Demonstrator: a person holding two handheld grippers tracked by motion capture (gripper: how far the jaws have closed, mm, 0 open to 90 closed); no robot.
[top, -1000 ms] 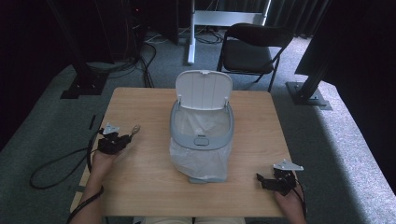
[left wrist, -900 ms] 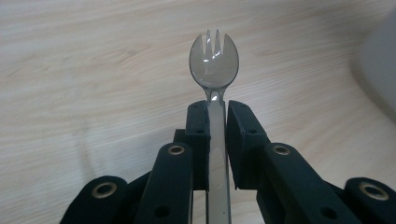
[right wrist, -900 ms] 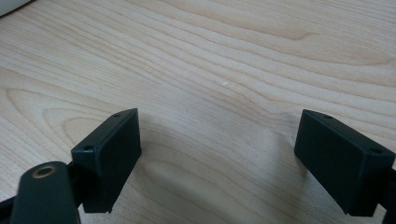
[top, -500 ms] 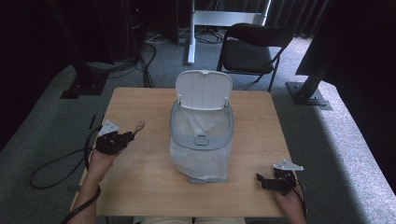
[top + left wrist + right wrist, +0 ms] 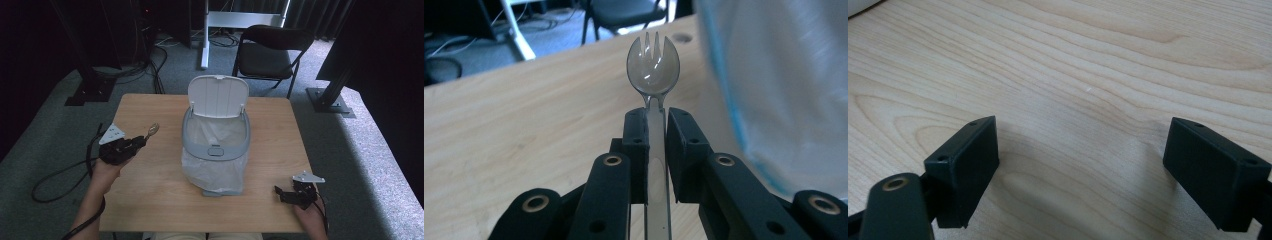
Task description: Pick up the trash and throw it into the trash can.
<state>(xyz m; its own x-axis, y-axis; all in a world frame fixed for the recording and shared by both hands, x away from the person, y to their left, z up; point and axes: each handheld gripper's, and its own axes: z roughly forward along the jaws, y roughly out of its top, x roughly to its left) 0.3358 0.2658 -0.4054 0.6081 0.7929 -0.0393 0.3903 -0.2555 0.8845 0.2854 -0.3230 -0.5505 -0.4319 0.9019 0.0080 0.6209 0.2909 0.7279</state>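
Between the left gripper's [image 5: 655, 132] fingers [image 5: 636, 145] sits the spork's [image 5: 653, 65] handle, seemingly clamped.

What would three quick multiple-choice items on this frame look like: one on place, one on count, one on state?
1. Where is the bin on the table?
A. near the middle
B. left edge
C. front right corner

2. How many chairs stand behind the table?
A. none
B. one
C. three

3. What state is the left hand-held gripper in?
A. open, nothing between its jaws
B. shut on the bin's lid
C. shut on the clear spork

Answers:
1 A, the high view has the bin mid-table, between both hands.
2 B, one black folding chair shows past the far edge.
3 C, the left gripper view shows the pads pressed on the spork's handle, head sticking out.
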